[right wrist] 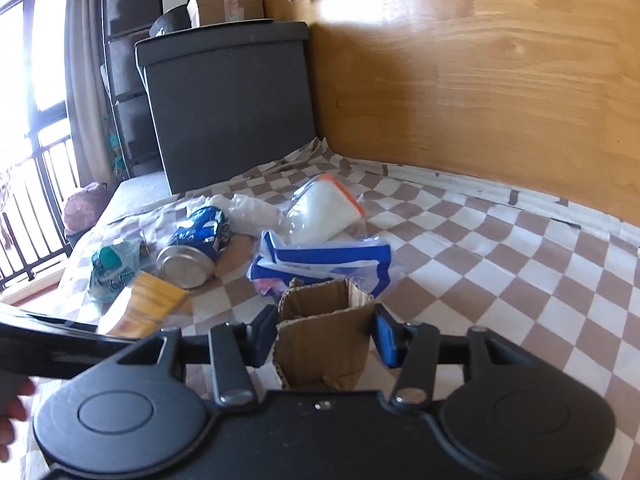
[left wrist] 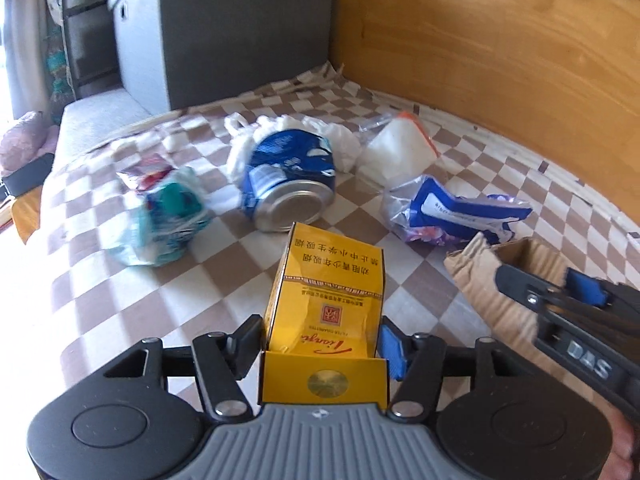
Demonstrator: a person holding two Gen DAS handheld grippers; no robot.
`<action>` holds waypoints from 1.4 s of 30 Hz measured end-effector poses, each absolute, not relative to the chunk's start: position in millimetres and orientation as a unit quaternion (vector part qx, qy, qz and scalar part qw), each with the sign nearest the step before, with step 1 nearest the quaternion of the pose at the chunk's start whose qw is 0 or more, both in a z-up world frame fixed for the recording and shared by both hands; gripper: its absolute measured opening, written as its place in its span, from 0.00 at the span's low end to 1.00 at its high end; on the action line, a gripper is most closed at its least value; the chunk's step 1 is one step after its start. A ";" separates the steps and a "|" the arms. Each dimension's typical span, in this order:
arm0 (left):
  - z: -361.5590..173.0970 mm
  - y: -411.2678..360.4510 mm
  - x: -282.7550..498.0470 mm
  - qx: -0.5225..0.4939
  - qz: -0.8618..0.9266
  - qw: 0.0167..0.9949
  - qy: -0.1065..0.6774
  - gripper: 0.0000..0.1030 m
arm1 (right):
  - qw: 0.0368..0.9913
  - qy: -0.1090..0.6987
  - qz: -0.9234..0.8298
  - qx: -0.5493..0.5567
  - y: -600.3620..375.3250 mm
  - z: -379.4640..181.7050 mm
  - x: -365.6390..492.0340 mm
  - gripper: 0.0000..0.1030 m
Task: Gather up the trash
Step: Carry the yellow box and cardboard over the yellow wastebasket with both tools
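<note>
A yellow cigarette box (left wrist: pixel 324 300) with its lid flipped open sits between the fingers of my left gripper (left wrist: pixel 320 340), and both pads press its sides. My right gripper (right wrist: pixel 325 332) is shut on a folded piece of brown cardboard (right wrist: pixel 320 344); that piece also shows at the right of the left wrist view as the cardboard (left wrist: pixel 492 280). Ahead on the checkered cloth (left wrist: pixel 200 300) lie a crushed blue can (left wrist: pixel 288 176), a teal wrapper (left wrist: pixel 164 216), a blue and white plastic package (left wrist: pixel 452 212), a zip bag (left wrist: pixel 400 148) with white contents and a white plastic bag (left wrist: pixel 320 128).
A dark grey storage box (right wrist: pixel 228 108) stands at the back left with a cardboard carton (right wrist: pixel 226 6) on top. A wooden wall (right wrist: pixel 480 80) runs along the right. A window with railings (right wrist: pixel 24 200) is at the far left. A person's fingers (right wrist: pixel 12 408) show at the lower left.
</note>
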State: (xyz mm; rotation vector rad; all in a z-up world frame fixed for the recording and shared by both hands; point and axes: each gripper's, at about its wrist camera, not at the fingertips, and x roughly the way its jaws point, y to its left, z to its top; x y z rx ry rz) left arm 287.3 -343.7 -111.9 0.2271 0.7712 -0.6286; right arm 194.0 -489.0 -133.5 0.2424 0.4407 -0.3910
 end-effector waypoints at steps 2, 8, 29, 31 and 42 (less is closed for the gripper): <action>-106.6 -331.3 278.9 0.104 -0.299 0.875 0.366 0.59 | 0.949 0.221 -0.188 0.125 -485.4 -131.9 191.3 0.49; -93.2 -297.4 252.3 0.086 -0.297 0.882 0.357 0.59 | 0.948 0.228 -0.185 0.123 -466.8 -120.1 164.0 0.49; -34.5 -165.2 175.4 0.047 -0.240 0.926 0.288 0.59 | 0.959 0.233 -0.149 0.068 -364.1 -43.7 104.8 0.49; -30.8 -150.2 172.0 0.043 -0.230 0.929 0.285 0.59 | 0.960 0.233 -0.141 0.059 -350.1 -38.3 105.1 0.49; -18.5 -59.3 159.9 0.011 -0.170 0.947 0.272 0.59 | 0.968 0.232 -0.085 0.053 -276.4 -20.1 119.3 0.49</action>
